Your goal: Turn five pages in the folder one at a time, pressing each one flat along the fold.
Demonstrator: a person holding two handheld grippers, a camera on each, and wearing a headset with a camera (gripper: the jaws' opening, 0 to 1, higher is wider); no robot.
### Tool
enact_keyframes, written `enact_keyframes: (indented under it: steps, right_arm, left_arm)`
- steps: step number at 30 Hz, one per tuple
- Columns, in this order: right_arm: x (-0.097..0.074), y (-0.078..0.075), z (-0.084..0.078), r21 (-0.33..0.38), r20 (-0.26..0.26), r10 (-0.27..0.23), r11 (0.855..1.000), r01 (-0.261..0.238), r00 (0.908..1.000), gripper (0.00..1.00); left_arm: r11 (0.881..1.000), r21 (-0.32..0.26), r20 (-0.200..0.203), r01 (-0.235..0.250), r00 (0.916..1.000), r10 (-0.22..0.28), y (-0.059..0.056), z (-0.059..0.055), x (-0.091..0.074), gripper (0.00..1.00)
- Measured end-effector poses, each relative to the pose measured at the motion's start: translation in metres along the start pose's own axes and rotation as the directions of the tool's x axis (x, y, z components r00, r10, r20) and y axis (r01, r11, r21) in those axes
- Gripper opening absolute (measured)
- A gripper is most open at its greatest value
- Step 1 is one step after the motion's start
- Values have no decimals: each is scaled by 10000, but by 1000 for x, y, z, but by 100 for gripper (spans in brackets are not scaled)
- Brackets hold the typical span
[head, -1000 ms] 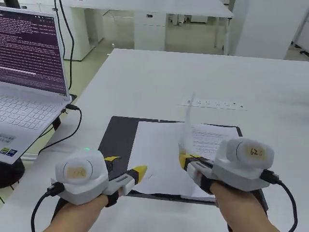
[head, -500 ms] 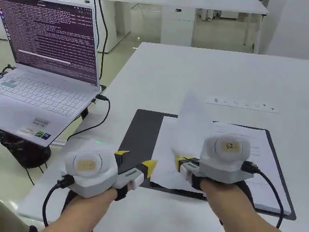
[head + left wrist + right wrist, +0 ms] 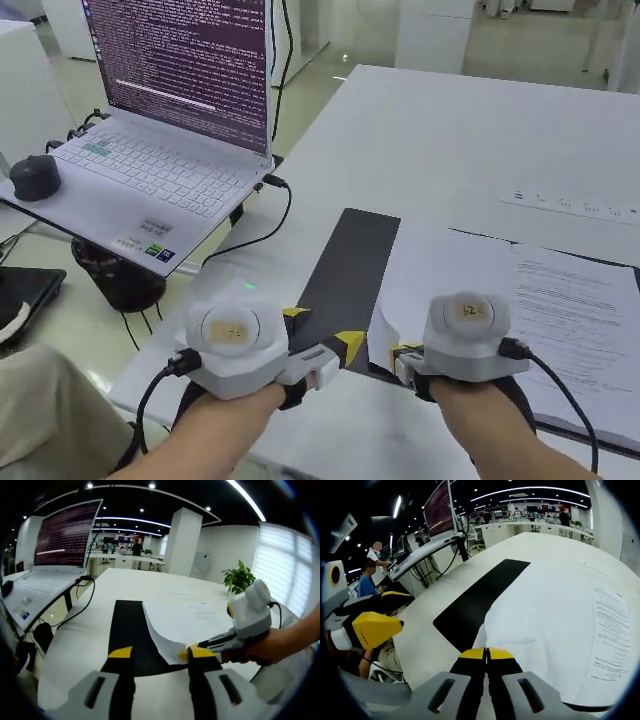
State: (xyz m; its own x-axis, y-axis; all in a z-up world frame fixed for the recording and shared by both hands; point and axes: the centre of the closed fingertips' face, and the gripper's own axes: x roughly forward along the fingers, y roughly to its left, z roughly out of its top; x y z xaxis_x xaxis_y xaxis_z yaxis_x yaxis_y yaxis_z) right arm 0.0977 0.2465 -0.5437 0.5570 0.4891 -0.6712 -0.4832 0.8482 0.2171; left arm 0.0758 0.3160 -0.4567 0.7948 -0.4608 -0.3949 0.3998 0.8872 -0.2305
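Note:
The black folder (image 3: pixel 345 262) lies open on the white table, seen too as the folder (image 3: pixel 127 630) and the folder (image 3: pixel 472 600). My right gripper (image 3: pixel 404 353) is shut on the near corner of a white page (image 3: pixel 445 275), which arcs low over the folder's left half. Its jaws (image 3: pixel 486 653) pinch the page (image 3: pixel 545 610) edge. A printed page (image 3: pixel 580 310) lies flat on the right half. My left gripper (image 3: pixel 322 332) hovers open just left of the right one, over the folder's near edge; its yellow tips (image 3: pixel 160 652) hold nothing, beside the right gripper (image 3: pixel 245 625).
An open laptop (image 3: pixel 170 130) stands on a raised stand at the left, with a black cable (image 3: pixel 262 230) trailing to the table edge and a mouse (image 3: pixel 35 175) beside it. A white power strip (image 3: pixel 575 205) lies beyond the folder. The table's near edge runs under my hands.
The page stood upright in my right gripper; it now leans down over the folder's left half, and that gripper has moved left. The head view has swung left.

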Motion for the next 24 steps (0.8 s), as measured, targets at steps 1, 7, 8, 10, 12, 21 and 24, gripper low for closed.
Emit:
enact_keyframes:
  steps: [1, 7, 8, 10, 12, 21, 24]
  right_arm:
    - [1, 0, -2, 82, -81, 18, 10000, -17, 10000, 0]
    - [14, -3, -13, 148, -418, -3, 9999, 9, 9991, 0]
    - [13, -2, -12, 220, -318, 27, 9998, -20, 9995, 0]
    - [13, -1, -12, 203, -282, 52, 9998, -46, 9996, 0]
    - [12, 2, -12, 236, -183, 234, 9995, -230, 9996, 2]
    - [8, 9, -12, 485, 603, 1013, 9934, -1043, 9930, 12]
    - [8, 10, -11, 884, 992, 1291, 9865, -1380, 9867, 14]
  left_arm:
    - [10000, -4, -16, -8, 10000, 8, 0, 0, 0, 41]
    - [10000, 0, -107, -66, 9999, 66, 2, -1, 3, 40]
    - [10000, -10, -101, -78, 9999, 78, 3, -1, 3, 40]
    - [10000, -1, -139, -93, 9999, 93, 3, -2, 5, 40]
    - [10000, 19, -241, -85, 9997, 86, 3, -5, 8, 40]
    - [9995, 283, -696, 119, 9975, -99, -2, -15, 25, 39]
    - [9992, 367, -835, 178, 9964, -147, -4, -17, 33, 38]
